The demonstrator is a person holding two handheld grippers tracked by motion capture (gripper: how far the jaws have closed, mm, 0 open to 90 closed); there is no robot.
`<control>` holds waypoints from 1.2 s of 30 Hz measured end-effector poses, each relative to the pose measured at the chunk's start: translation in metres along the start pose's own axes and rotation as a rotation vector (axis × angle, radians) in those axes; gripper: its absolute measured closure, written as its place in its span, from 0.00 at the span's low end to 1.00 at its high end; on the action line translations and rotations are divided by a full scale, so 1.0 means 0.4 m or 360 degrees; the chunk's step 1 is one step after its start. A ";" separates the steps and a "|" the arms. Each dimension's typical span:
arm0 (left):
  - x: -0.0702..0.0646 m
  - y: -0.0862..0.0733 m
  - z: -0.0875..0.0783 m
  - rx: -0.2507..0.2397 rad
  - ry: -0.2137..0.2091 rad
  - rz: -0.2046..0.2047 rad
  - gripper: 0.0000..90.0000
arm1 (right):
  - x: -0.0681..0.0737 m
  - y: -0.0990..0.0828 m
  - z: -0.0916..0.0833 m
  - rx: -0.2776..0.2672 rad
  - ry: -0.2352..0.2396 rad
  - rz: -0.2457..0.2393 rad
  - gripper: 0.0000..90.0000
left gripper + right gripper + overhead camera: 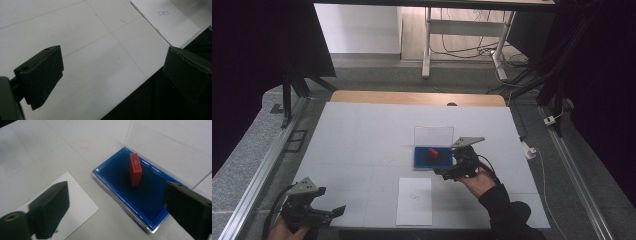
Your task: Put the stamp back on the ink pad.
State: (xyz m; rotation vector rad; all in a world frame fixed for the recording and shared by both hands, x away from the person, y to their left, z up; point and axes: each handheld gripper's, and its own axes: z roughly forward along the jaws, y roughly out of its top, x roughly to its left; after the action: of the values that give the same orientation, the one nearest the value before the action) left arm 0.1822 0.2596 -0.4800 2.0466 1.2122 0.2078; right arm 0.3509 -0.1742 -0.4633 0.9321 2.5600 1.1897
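In the high view, the red block [432,153] is seen upright in the blue tray [422,162], just beside the right gripper [451,171]; the left gripper [332,211] is held well apart. In the left gripper view, its jaws are seen spread wide over the bare table [82,30]. In the right gripper view, the jaws are likewise wide and empty, and the block [135,170] is found ahead between them, long axis vertical.

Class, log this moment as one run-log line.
left gripper: open, idle | right gripper: open, near blue ink-pad tray | red rectangular stamp: upright in tray

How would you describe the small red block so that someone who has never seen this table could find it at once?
Start at the white table and find the blue tray with its clear lid open, just beyond the sheet of paper. The red block stands upright on the tray's dark pad, the one red thing there, gold-marked on top.
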 end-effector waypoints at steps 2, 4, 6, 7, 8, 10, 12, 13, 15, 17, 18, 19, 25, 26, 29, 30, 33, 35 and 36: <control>0.000 0.000 0.000 0.0000 0.0000 0.0001 0.04 | 0.004 -0.006 -0.008 0.0013 -0.0002 -0.0015 0.03; 0.000 0.000 0.000 -0.0001 0.0001 0.0000 0.04 | 0.009 -0.013 -0.013 0.0014 -0.0009 -0.0014 0.01; 0.000 0.000 0.000 -0.0001 -0.0001 -0.0002 0.04 | 0.013 -0.021 -0.020 0.0013 -0.0014 -0.0027 0.00; 0.001 0.000 0.000 -0.0003 0.0000 -0.0005 0.04 | 0.015 -0.026 -0.023 0.0015 -0.0018 -0.0036 0.00; 0.001 0.000 -0.001 -0.0001 0.0000 -0.0008 0.04 | 0.017 -0.031 -0.027 0.0012 -0.0022 -0.0043 0.00; 0.002 -0.001 -0.001 -0.0004 -0.0004 -0.0011 0.04 | 0.018 -0.038 -0.036 0.0016 -0.0033 -0.0057 0.00; 0.002 -0.001 -0.001 -0.0004 -0.0004 -0.0010 0.04 | 0.020 -0.045 -0.046 0.0006 -0.0027 -0.0053 0.00; 0.002 -0.001 -0.001 -0.0006 -0.0002 -0.0009 0.04 | 0.021 -0.048 -0.052 -0.0001 -0.0024 -0.0045 0.00; 0.002 -0.001 -0.001 -0.0005 -0.0002 -0.0009 0.04 | 0.021 -0.053 -0.064 -0.0001 -0.0030 -0.0042 0.00; 0.002 -0.001 -0.001 -0.0003 -0.0003 -0.0009 0.04 | 0.021 -0.060 -0.077 -0.0013 -0.0034 -0.0033 0.00; 0.002 0.000 -0.001 0.0000 -0.0002 -0.0008 0.04 | 0.021 -0.064 -0.084 -0.0014 -0.0038 -0.0032 0.00; 0.001 0.000 0.000 0.0001 -0.0001 -0.0008 0.04 | 0.021 -0.068 -0.090 -0.0014 -0.0045 -0.0027 0.00; 0.001 0.000 0.000 0.0000 -0.0001 -0.0013 0.04 | 0.013 -0.098 -0.131 -0.0026 -0.0089 -0.0002 0.00; 0.001 0.000 0.000 -0.0001 -0.0002 -0.0013 0.04 | 0.012 -0.103 -0.138 -0.0033 -0.0097 0.0010 0.00; 0.001 0.000 0.000 -0.0001 -0.0002 -0.0012 0.04 | 0.008 -0.118 -0.159 -0.0048 -0.0127 0.0038 0.00; 0.001 0.000 0.000 -0.0002 -0.0003 -0.0010 0.04 | 0.007 -0.124 -0.167 -0.0047 -0.0138 0.0042 0.00; 0.000 0.000 0.000 0.0000 -0.0004 -0.0005 0.04 | 0.005 -0.140 -0.188 -0.0059 -0.0154 0.0070 0.00; 0.000 0.000 0.000 0.0000 -0.0004 -0.0005 0.04 | 0.004 -0.150 -0.201 -0.0067 -0.0167 0.0088 0.00; 0.000 0.000 0.000 0.0000 -0.0005 -0.0005 0.04 | 0.003 -0.156 -0.207 -0.0071 -0.0173 0.0092 0.00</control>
State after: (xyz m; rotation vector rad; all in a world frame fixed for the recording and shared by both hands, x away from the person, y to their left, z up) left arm 0.1824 0.2597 -0.4799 2.0440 1.2138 0.2032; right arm 0.2880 -0.2562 -0.4538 1.0380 2.4276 1.1718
